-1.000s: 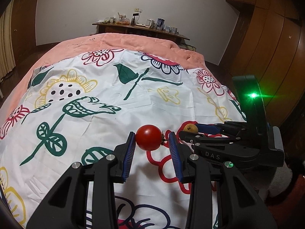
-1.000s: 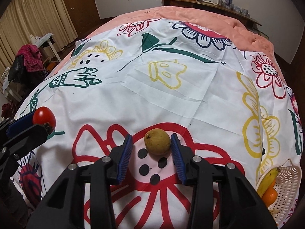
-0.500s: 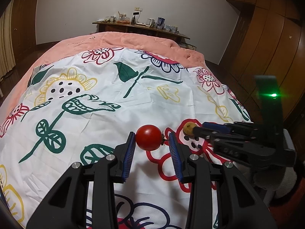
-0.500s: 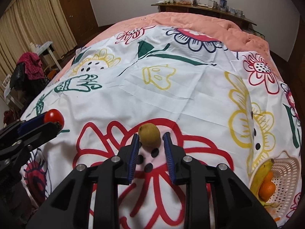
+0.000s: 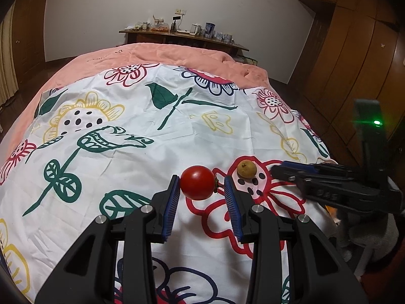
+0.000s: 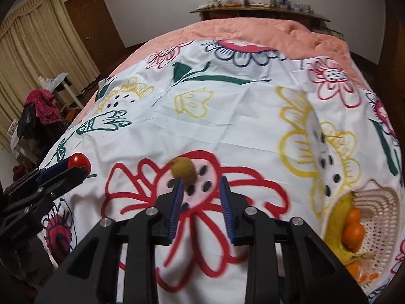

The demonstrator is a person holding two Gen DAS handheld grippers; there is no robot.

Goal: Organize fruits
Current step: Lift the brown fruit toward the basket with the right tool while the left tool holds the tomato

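My left gripper (image 5: pixel 202 193) is shut on a red tomato (image 5: pixel 197 182) and holds it above the floral bedsheet; it also shows in the right wrist view (image 6: pixel 79 161). A brown kiwi (image 5: pixel 246 168) lies loose on the sheet on a red flower print. In the right wrist view the kiwi (image 6: pixel 183 170) lies just beyond my left fingertip, outside the jaws. My right gripper (image 6: pixel 201 190) is open and empty, pulled back from the kiwi. A white basket (image 6: pixel 379 202) at the lower right holds a banana (image 6: pixel 339 217) and oranges (image 6: pixel 354 224).
The floral sheet (image 5: pixel 152 131) covers a pink quilt (image 5: pixel 157 53) on a bed. A wooden shelf with small items (image 5: pixel 182 33) stands at the far wall. Wooden wardrobes (image 5: pixel 354 63) are on the right. A chair with clothes (image 6: pixel 40 109) stands left of the bed.
My right gripper closed around the kiwi, then let it go and drew back to the right. The kiwi stays on the sheet. My left gripper still holds the tomato.
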